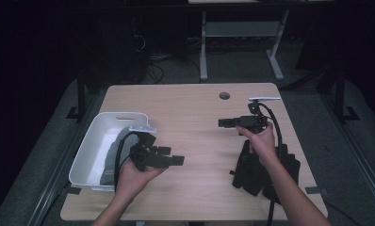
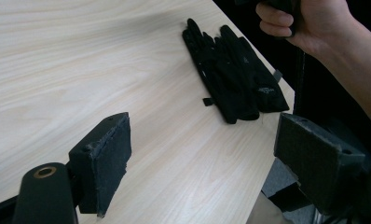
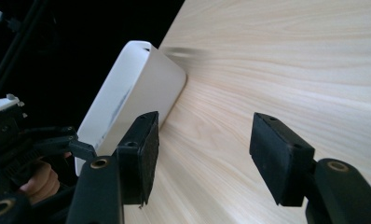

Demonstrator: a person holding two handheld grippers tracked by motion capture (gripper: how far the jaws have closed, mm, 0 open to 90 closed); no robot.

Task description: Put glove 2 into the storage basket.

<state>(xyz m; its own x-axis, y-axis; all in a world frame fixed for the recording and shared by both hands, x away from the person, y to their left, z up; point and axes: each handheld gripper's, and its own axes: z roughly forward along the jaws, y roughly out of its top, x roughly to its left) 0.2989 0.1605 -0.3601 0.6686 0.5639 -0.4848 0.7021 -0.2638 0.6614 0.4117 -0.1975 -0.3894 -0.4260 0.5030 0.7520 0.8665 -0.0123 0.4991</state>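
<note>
The black gloves (image 1: 263,172) lie flat at the counter's (image 1: 199,122) near right edge, ungrasped — the work looks barely begun. Left of the gloves, the left tongs (image 1: 176,160) hover open and empty; just beyond the gloves the right tongs (image 1: 223,123) gape too. Farther left of them waits the white bin (image 1: 93,141) — likely their destination.

Count of things on the table

Two black gloves (image 2: 235,74), one white bin (image 1: 98,141), two grippers: left gripper (image 1: 169,159), right gripper (image 1: 224,123).
</note>
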